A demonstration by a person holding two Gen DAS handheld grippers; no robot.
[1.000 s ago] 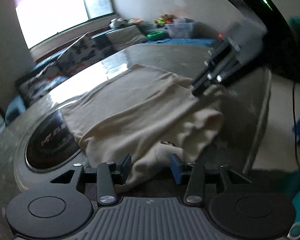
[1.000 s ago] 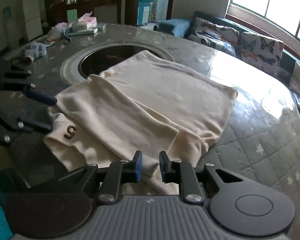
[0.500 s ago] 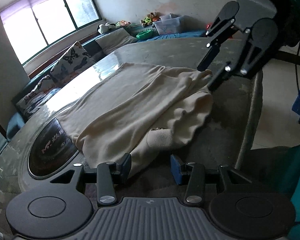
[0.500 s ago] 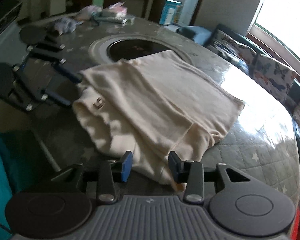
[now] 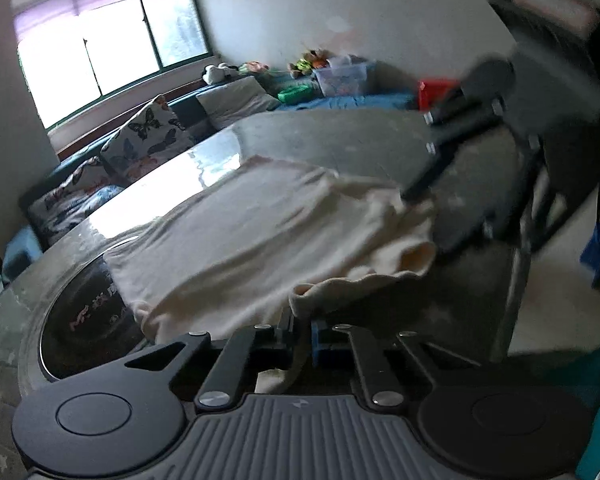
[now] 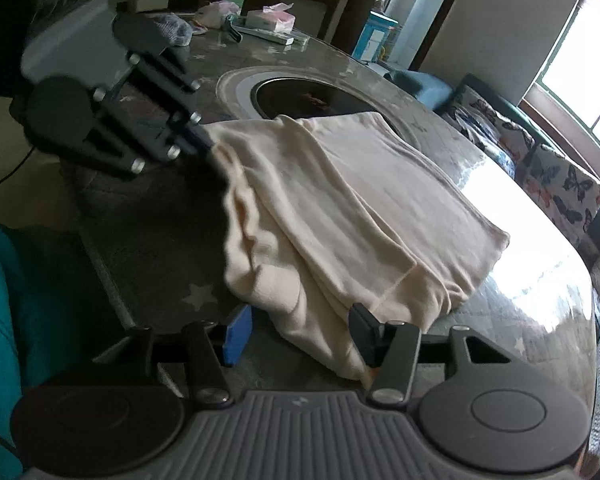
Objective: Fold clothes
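a: status of the garment?

b: the cream garment [image 6: 340,208] lies on the round table [image 6: 520,320], partly doubled over on itself, its far edge over the dark inset disc [image 6: 312,98] at the table's centre, its near folds bunched toward the table edge on my side.

a: tool states?

b: my left gripper [image 5: 302,326] is clenched on a ribbed hem of the garment, which stands lifted off the table. in the right view it pinches a corner on the disc's near side. my right gripper [image 6: 296,332] is spread wide, released, with the near bunched folds between its fingers, nothing pinched.

a: handling properties?

b: judged soft, light knit. it sags and wrinkles between held points and will not keep a crease unaided. the glossy table probably lets it slide when dragged.

a: where to take hold?

b: at seamed edges and corners: the hem, or the stitched seam just ahead of the right gripper. avoid mid-panel grips, which gather several layers.
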